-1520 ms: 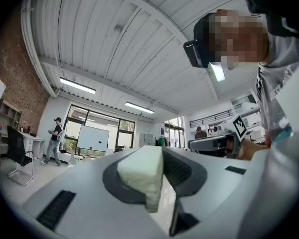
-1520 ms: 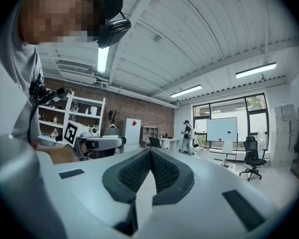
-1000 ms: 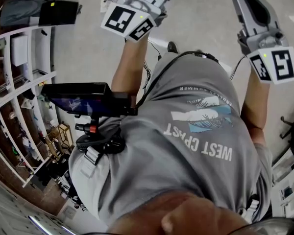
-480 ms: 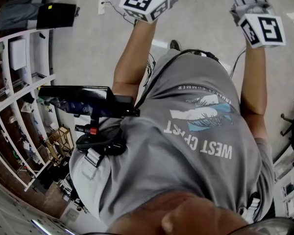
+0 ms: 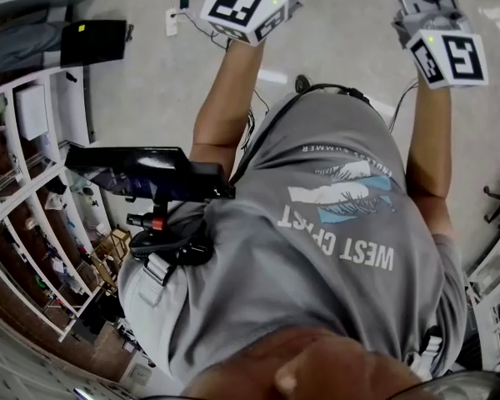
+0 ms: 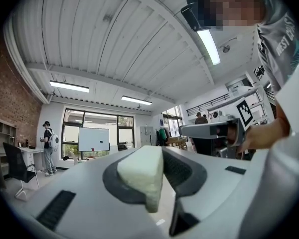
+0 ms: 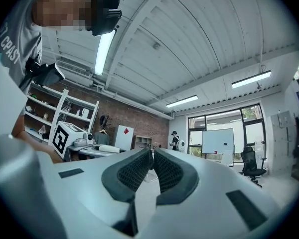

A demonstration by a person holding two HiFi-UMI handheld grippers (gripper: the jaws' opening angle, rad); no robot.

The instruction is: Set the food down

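In the left gripper view, a pale white wedge of food [image 6: 141, 173] sits between the dark pads of my left gripper [image 6: 157, 158], which is shut on it and holds it up in the air. My right gripper [image 7: 152, 156] is shut with its ribbed pads [image 7: 134, 171] together and nothing between them. The head view shows only the marker cubes of the left gripper [image 5: 242, 7] and the right gripper [image 5: 446, 57], raised in front of the person's body. The jaws are cut off by the top edge there. The right gripper [image 6: 214, 131] also shows level with the left one.
White shelving [image 5: 33, 140] runs along the left of the head view, and a black screen [image 5: 142, 169] is strapped to the person's chest. Further off stand a person with a backpack [image 6: 49, 138], a whiteboard [image 6: 93, 139], an office chair [image 6: 12, 166] and a desk [image 7: 97, 151].
Both marker cubes have shifted up toward the top edge of the head view, and the grippers' bodies have slid further out of frame. The left grip on the food looks unchanged.
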